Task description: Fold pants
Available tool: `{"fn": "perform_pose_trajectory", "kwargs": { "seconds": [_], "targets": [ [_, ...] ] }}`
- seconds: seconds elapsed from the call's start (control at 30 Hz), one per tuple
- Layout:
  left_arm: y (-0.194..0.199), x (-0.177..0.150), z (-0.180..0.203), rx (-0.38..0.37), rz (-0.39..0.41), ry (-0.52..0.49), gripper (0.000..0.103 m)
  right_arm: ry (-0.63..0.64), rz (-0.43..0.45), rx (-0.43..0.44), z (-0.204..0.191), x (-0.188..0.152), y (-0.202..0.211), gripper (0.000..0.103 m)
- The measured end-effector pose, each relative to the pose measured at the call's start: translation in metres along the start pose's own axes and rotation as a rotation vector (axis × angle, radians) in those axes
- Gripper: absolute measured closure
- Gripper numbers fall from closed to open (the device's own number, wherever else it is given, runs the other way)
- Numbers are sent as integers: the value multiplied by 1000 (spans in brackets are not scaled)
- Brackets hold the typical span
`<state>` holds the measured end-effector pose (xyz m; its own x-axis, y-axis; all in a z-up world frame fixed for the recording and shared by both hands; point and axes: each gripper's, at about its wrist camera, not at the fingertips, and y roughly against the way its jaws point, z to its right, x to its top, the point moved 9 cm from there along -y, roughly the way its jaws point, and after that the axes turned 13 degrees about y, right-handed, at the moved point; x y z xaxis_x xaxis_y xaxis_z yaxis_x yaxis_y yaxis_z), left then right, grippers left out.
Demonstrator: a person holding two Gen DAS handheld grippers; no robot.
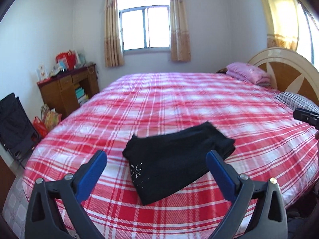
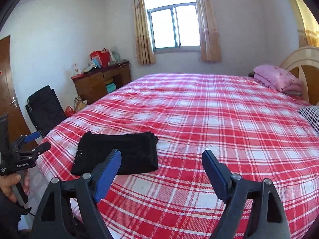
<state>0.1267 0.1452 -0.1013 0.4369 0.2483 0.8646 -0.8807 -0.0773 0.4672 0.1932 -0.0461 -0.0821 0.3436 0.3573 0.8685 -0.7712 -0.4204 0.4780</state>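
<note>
The black pants (image 1: pixel 169 169) (image 2: pixel 119 149) lie folded into a compact bundle near the front edge of the red plaid bed (image 1: pixel 179 99) (image 2: pixel 199 109). My left gripper (image 1: pixel 156 155) hovers above and just short of them, open, with nothing between its blue pads. My right gripper (image 2: pixel 161 153) is open too and holds nothing; the pants lie to its left. The left gripper (image 2: pixel 30 145) also shows at the left edge of the right wrist view, held by a hand (image 2: pixel 12 187). A bit of the right gripper (image 1: pixel 307 116) shows at the right edge of the left wrist view.
A folded pink blanket (image 1: pixel 249 72) (image 2: pixel 279 78) and a striped pillow (image 1: pixel 295 99) (image 2: pixel 311 115) lie by the headboard (image 1: pixel 289 69). Left of the bed stand a wooden desk (image 1: pixel 67 87) (image 2: pixel 99 83), a black folding chair (image 1: pixel 14 123) (image 2: pixel 43 107) and a door (image 2: pixel 8 89).
</note>
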Motion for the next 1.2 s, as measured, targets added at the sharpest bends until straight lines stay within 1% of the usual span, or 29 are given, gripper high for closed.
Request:
{"fn": "perform_pose_trajectory", "kwargs": {
  "seconds": [0.1, 0.23, 0.37, 0.6, 1.2],
  "targets": [
    [9, 6, 5, -20, 25, -5, 1, 43, 24, 2, -14, 7, 13, 19],
    [14, 11, 5, -24, 44, -3, 0, 65, 44, 15, -29, 11, 23, 19],
    [18, 13, 2, -22, 58, 14, 0, 92, 54, -4, -36, 12, 27, 19],
    [23, 14, 3, -18, 69, 20, 0, 86, 63, -10, -35, 13, 29, 19],
    [20, 8, 5, -10, 55, 13, 0, 106, 67, -15, -40, 13, 31, 19]
  ]
}}
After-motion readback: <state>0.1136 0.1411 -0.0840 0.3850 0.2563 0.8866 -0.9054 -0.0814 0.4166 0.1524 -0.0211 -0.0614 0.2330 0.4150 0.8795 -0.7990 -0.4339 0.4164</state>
